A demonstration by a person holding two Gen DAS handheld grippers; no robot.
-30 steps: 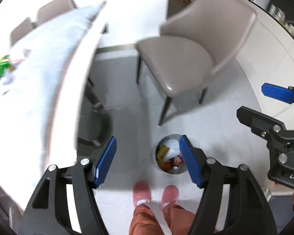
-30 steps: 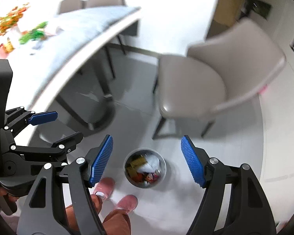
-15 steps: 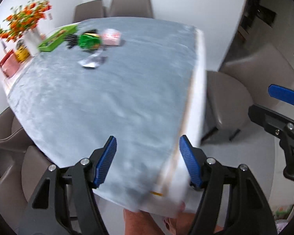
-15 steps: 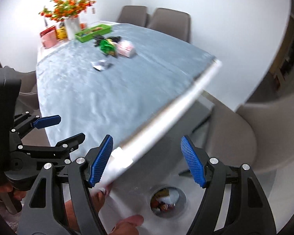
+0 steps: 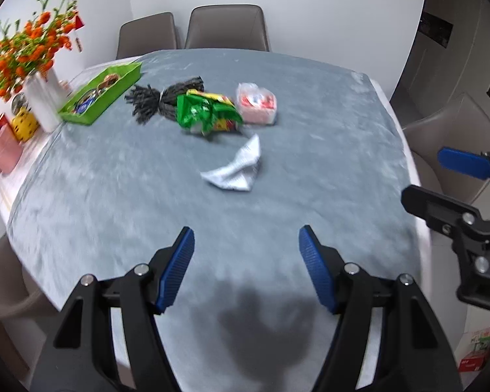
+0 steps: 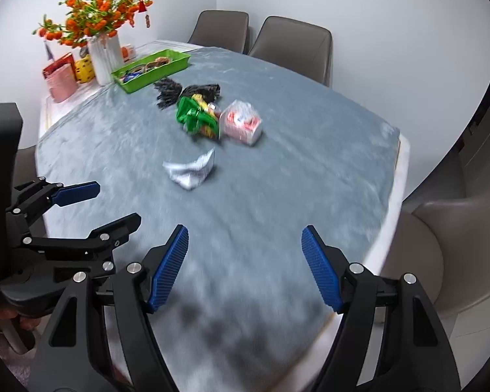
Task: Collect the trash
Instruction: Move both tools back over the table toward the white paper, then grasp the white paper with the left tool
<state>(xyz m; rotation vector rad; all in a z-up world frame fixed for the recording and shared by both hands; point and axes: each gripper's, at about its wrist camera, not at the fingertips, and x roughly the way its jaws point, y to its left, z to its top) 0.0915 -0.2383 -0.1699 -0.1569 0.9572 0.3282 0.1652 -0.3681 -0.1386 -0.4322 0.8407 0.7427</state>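
Observation:
Trash lies mid-table on a grey-blue cloth: a crumpled white paper (image 5: 236,168) (image 6: 192,170), a green snack wrapper (image 5: 207,114) (image 6: 196,116), a pink-and-white tissue pack (image 5: 257,104) (image 6: 241,123) and a black stringy bundle (image 5: 161,98) (image 6: 183,93). My left gripper (image 5: 246,250) hovers open and empty over the near part of the table, well short of the paper. My right gripper (image 6: 245,248) is beside it, also open and empty. Each gripper shows in the other's view: the right gripper (image 5: 447,179), the left gripper (image 6: 104,205).
A green tray (image 5: 101,93) (image 6: 152,68) with small items, a white vase of orange flowers (image 5: 42,101) (image 6: 103,57) and pink and yellow boxes stand at the table's far left. Taupe chairs (image 5: 227,27) (image 6: 292,47) ring the table; one chair (image 6: 441,248) is at the right edge.
Both grippers swung up from the floor bin, past the table's edge, to above the tabletop. The bin, the feet and the floor have left view; the trash on the table now shows.

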